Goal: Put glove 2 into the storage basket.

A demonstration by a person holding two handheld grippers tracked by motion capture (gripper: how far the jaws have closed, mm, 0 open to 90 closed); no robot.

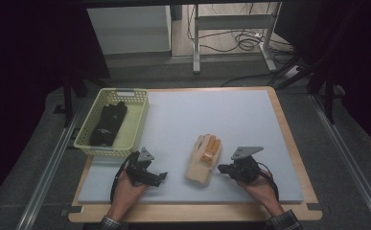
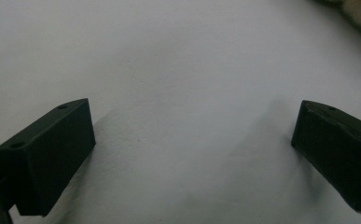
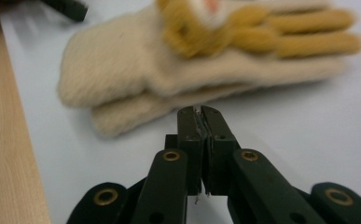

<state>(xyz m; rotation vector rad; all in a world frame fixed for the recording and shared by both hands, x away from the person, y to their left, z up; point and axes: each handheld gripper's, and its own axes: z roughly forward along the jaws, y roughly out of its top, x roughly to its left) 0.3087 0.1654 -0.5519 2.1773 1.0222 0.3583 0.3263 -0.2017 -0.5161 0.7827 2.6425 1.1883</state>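
Observation:
A pair of cream knitted gloves (image 1: 203, 158) with yellow-orange fingers lies stacked on the grey mat (image 1: 212, 120), slightly right of centre. My right gripper (image 1: 220, 168) rests low on the mat just right of the cuff end. In the right gripper view its jaws (image 3: 200, 112) are pressed together with nothing between them, the tips a little short of the gloves (image 3: 169, 70). My left gripper (image 1: 160, 178) sits on the mat to the left of the gloves. Its jaws (image 2: 192, 140) stand wide apart over bare mat, and a glove edge (image 2: 360, 18) shows at the top right corner.
A pale yellow plastic basket (image 1: 136, 120) stands at the mat's left rear, holding black gloves (image 1: 107, 124). The mat lies on a wooden board (image 1: 192, 213) whose edge runs along the front. Table legs and cables stand on the floor beyond.

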